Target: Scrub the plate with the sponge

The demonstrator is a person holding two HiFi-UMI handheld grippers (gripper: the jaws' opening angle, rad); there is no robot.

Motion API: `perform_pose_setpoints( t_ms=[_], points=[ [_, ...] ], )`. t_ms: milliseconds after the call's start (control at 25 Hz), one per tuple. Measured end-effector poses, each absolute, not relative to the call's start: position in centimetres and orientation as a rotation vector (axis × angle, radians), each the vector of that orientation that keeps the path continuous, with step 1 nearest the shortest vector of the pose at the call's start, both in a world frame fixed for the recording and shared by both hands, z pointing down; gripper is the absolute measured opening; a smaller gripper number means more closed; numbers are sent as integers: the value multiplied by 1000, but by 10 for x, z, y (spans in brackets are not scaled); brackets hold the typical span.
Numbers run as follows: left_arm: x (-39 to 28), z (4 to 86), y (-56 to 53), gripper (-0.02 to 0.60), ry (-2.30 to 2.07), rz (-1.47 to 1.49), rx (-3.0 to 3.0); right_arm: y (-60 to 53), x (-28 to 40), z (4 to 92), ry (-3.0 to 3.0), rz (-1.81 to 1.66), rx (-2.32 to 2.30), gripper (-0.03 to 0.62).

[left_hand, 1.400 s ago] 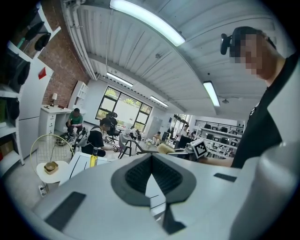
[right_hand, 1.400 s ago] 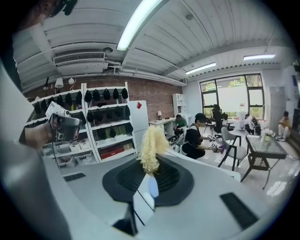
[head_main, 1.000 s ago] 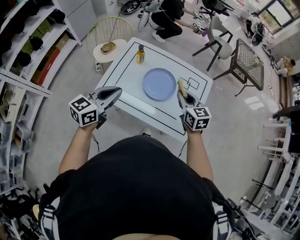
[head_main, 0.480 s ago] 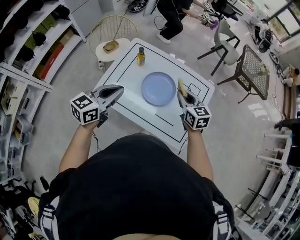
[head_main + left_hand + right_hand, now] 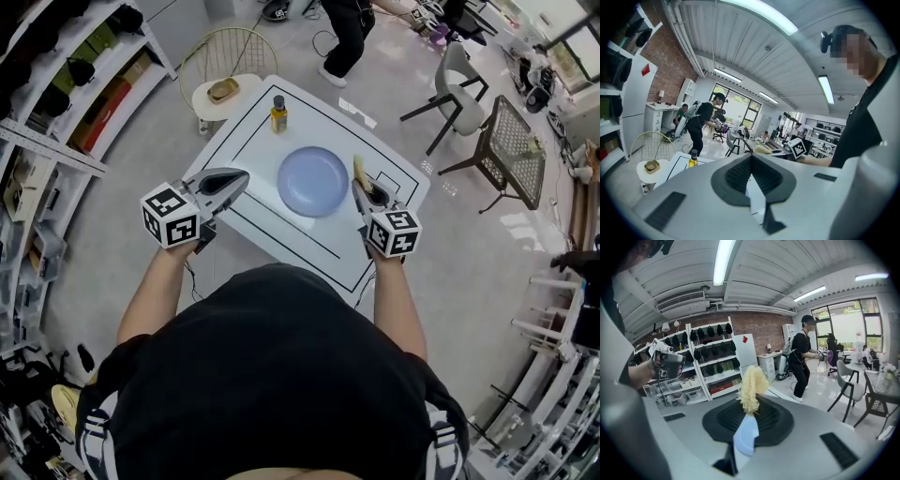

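I am standing at the near edge of the white table (image 5: 242, 150), holding both grippers above it. The blue plate (image 5: 313, 181) is lying flat in the middle of the table, empty and dry-looking as far as I can tell.

I am carrying the left gripper (image 5: 245, 175) out to the left of the plate, well apart from it. Its jaws are pressed together with nothing between them (image 5: 751, 157).

I am carrying the right gripper (image 5: 357, 185) just beside the plate's right rim, its jaws clamped on the sponge (image 5: 359, 169). The yellow, fuzzy sponge (image 5: 751, 389) is sticking out past the tips. A small yellow bottle (image 5: 278, 113) is standing at the far side of the table, clear of the work.

I judge that I am in the approach: the sponge is gripped but not touching the plate, so scrubbing is not yet begun. Next I am needing to swing the right gripper leftward, tip it down onto the plate's face and rub, perhaps steadying the rim with the left.
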State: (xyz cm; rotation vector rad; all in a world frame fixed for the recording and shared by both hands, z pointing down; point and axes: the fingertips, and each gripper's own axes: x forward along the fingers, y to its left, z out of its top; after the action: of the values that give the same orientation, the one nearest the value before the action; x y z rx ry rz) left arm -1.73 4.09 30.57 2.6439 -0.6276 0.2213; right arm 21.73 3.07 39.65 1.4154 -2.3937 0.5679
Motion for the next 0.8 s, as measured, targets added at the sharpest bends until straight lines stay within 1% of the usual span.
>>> perform_pose_setpoints(
  t_ms=[480,800],
  points=[
    [16,307,34,6,-596,237,2663,28,230,408,-2414,597,1376,43],
    [25,306,42,6,-598,265,2664,37,237,416,-2422,631,1369,43]
  ],
)
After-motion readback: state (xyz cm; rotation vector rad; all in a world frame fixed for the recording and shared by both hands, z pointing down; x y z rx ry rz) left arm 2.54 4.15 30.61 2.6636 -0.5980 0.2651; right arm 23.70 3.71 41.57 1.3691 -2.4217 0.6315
